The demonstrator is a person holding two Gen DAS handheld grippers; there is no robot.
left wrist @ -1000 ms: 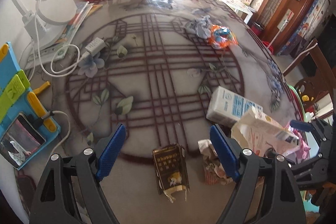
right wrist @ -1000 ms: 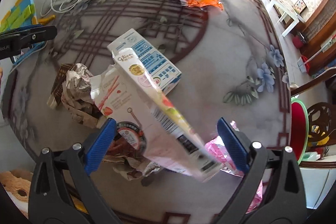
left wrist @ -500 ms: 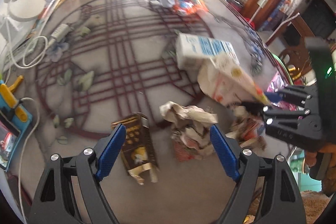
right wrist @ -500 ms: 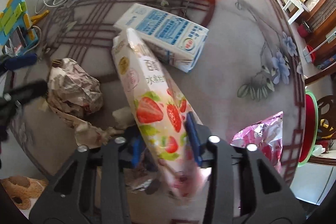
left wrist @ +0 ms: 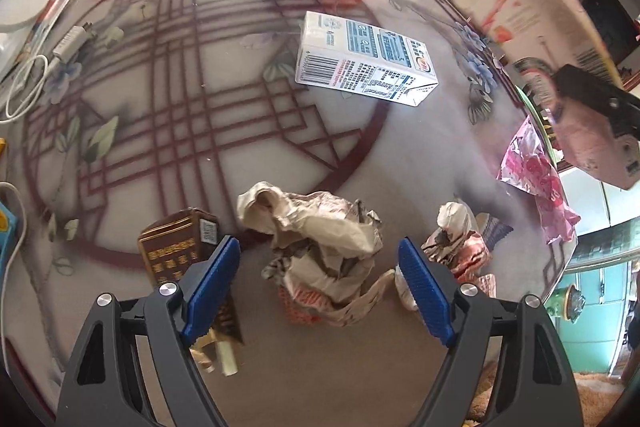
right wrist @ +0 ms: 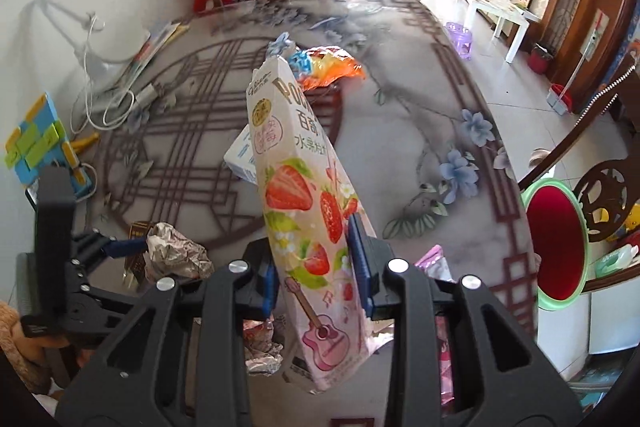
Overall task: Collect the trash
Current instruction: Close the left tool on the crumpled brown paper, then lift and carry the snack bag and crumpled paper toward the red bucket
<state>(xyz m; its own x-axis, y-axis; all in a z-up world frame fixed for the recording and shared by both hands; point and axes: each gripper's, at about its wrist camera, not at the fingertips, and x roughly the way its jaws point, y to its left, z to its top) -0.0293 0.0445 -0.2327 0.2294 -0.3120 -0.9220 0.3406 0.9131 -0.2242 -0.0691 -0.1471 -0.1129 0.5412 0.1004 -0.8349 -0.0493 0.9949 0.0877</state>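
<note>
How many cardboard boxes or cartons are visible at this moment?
3: strawberry box gripped in the right gripper; blue-white carton lying mid-table; brown box by the left gripper. Others may be hidden.

The right claw [right wrist: 316,263] is clamped, its two blue-padded fingers [right wrist: 360,263] drawn close together and pressing on both faces of the strawberry box [right wrist: 304,195], which it carries tilted in the air above the table [right wrist: 400,131]. The left claw [left wrist: 320,287] is spread wide, its blue fingers [left wrist: 210,285] well apart and gripping nothing, poised low over the table and pointing forward and down. From the right wrist view the left claw [right wrist: 116,247] shows at the lower left, its black frame low beside the table's near edge.
</note>
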